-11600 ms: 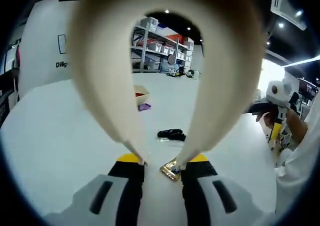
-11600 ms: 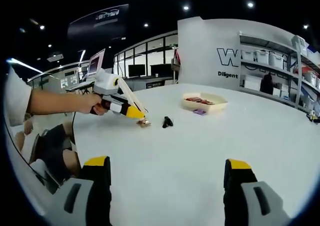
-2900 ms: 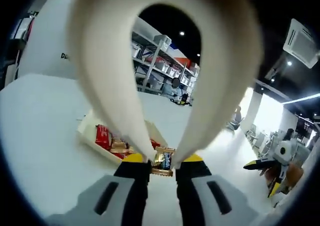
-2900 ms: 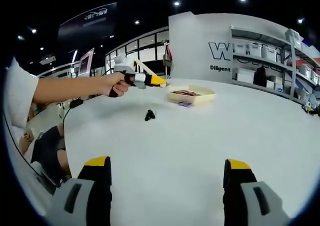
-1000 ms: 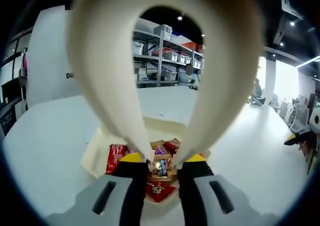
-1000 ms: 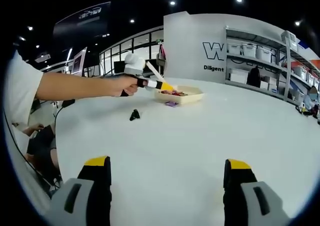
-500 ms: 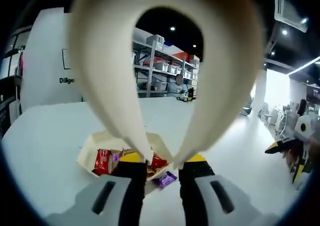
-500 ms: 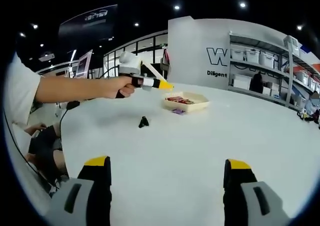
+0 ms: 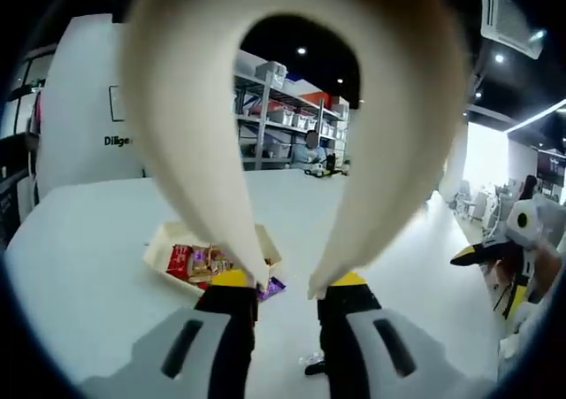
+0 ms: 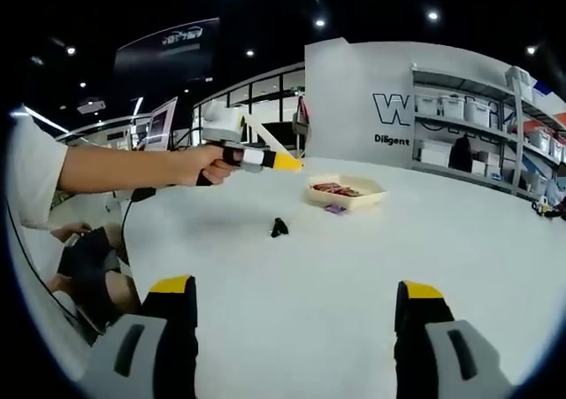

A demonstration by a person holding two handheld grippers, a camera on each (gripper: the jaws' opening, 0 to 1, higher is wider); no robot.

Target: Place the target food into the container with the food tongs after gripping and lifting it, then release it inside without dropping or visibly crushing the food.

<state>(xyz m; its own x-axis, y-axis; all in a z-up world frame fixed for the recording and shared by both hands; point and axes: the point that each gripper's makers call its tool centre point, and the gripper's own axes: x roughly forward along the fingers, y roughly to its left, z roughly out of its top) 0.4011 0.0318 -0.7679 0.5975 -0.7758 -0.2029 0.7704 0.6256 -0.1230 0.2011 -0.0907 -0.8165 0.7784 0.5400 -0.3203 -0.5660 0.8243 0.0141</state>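
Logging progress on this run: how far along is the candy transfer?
Looks nearly done: wrapped candies lie in the shallow cream tray, and the cream food tongs, shut in the left gripper, hold nothing. A purple-wrapped candy lies on the white table beside the tray, possibly left to place. The right gripper hangs open.

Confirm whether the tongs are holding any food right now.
No. In the left gripper view the tongs' tips stand apart with nothing between them.

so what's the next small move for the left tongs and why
Probably swing down toward the purple candy lying on the table beside the tray. The tongs hang open with nothing between the tips, the tray already holds wrapped sweets, and that piece sits outside it.
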